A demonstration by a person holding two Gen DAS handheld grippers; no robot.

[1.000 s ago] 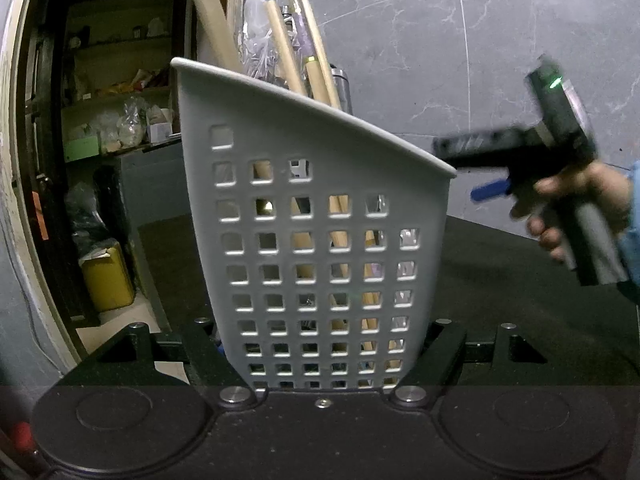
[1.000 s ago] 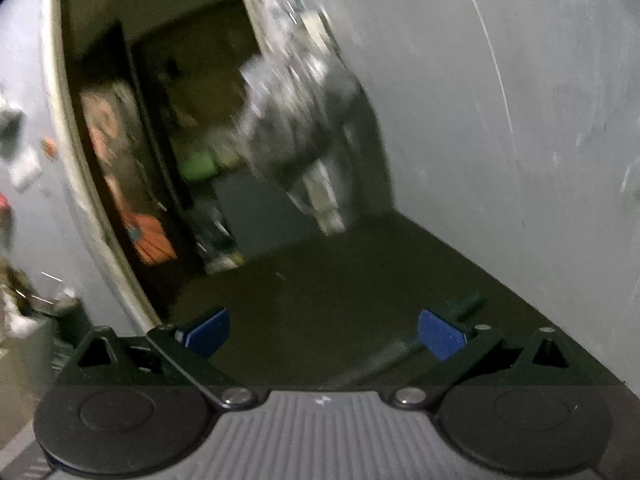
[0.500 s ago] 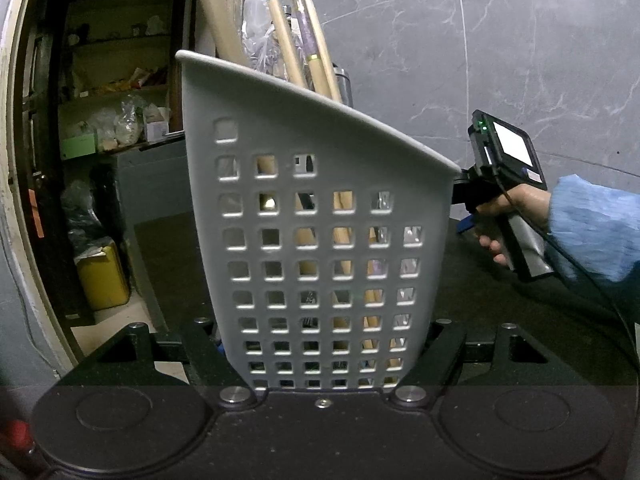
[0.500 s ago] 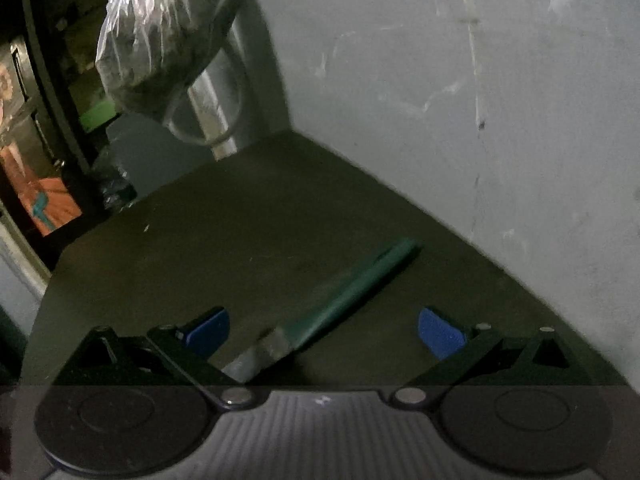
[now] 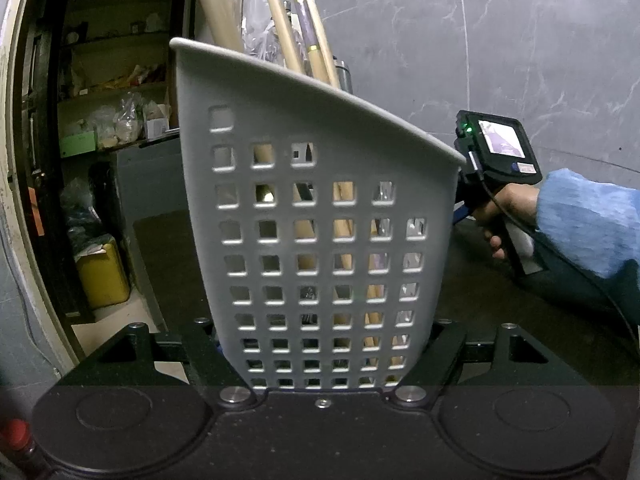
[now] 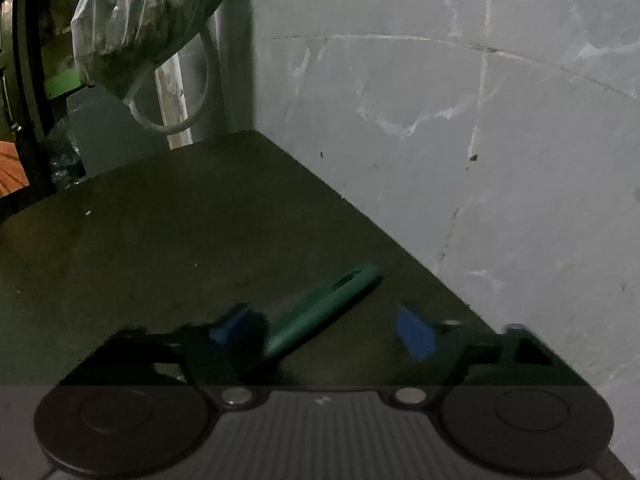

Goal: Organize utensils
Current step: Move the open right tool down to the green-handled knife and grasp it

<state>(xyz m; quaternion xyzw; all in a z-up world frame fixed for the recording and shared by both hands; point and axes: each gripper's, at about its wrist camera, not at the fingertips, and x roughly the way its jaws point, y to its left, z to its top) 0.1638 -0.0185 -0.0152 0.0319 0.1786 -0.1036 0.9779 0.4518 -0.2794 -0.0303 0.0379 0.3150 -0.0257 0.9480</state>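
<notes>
Holding the grey perforated basket (image 5: 320, 216) upright, the left gripper (image 5: 324, 384) pinches its near wall at the base. Contents: several wooden handles (image 5: 280, 44) standing tilted, rising above the rim. Right gripper (image 6: 324, 332): jaws have just been closing, blue pads (image 6: 414, 334) blurred and apart, straddling a green-handled utensil (image 6: 324, 312) that lies flat on the dark table (image 6: 160, 240) near the grey tiled wall (image 6: 460, 120); left pad just beside the handle, contact cannot be told. From the left view, a hand (image 5: 504, 208) in a blue sleeve (image 5: 584, 216) grips the right tool beyond the basket. Far left: plastic-wrapped bundle (image 6: 140, 20).
</notes>
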